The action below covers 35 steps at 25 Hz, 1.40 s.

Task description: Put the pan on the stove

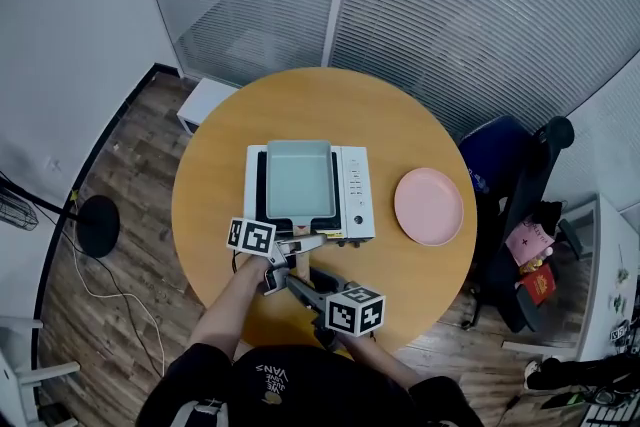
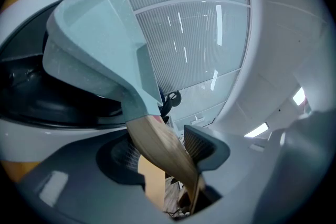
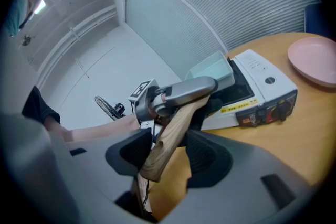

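Pan [image 1: 299, 177] rests on the stove [image 1: 356, 177], its 6 o'clock wooden handle [image 2: 157, 140] clamped by the left hand-held gripper [image 2: 164, 153] and right hand-held gripper [image 3: 166, 157], likely to steady it.

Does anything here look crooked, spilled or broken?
Nothing stands out. The pan sits square on the stove, the plate lies flat beside it, and the left tongs and right tongs both grip the handle.

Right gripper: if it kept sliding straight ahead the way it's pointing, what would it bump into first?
Probably the left gripper, clamped across the same wooden handle just ahead of its jaws. Beyond that sit the pan and stove, though depth is hard to judge.
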Each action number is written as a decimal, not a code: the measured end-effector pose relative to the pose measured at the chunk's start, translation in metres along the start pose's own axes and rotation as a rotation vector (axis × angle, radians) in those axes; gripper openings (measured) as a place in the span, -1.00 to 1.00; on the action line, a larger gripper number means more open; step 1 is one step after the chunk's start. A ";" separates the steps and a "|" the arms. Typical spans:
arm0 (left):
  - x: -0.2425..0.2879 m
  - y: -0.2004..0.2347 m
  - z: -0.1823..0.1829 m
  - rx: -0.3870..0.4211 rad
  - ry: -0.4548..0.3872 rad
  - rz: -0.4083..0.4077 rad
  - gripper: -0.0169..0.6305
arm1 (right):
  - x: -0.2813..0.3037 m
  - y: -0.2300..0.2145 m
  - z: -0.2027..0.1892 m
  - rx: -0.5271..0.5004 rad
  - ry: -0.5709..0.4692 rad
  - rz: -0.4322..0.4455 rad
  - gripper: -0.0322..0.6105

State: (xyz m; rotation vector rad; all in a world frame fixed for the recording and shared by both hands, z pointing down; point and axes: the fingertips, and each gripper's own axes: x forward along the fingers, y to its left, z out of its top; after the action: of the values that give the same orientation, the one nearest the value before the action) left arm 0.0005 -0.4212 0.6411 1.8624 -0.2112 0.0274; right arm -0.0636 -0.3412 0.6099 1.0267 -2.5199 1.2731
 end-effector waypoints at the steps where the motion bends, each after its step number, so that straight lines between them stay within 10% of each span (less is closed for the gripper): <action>1: -0.001 0.000 0.001 0.001 -0.003 -0.001 -0.23 | 0.001 0.000 0.000 0.000 0.001 -0.001 -0.31; 19: -0.046 0.006 0.006 0.055 -0.204 0.134 0.08 | -0.010 0.004 0.000 -0.041 -0.051 -0.024 -0.18; 32: -0.119 -0.026 0.000 0.265 -0.359 0.265 0.05 | -0.049 0.015 0.006 -0.138 -0.220 -0.165 -0.18; 35: -0.139 -0.038 -0.005 0.334 -0.381 0.291 -0.21 | -0.056 0.024 0.008 -0.178 -0.270 -0.223 -0.18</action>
State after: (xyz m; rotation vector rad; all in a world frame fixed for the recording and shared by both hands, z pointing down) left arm -0.1300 -0.3876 0.5888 2.1423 -0.7813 -0.0987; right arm -0.0347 -0.3084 0.5661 1.4709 -2.5540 0.8843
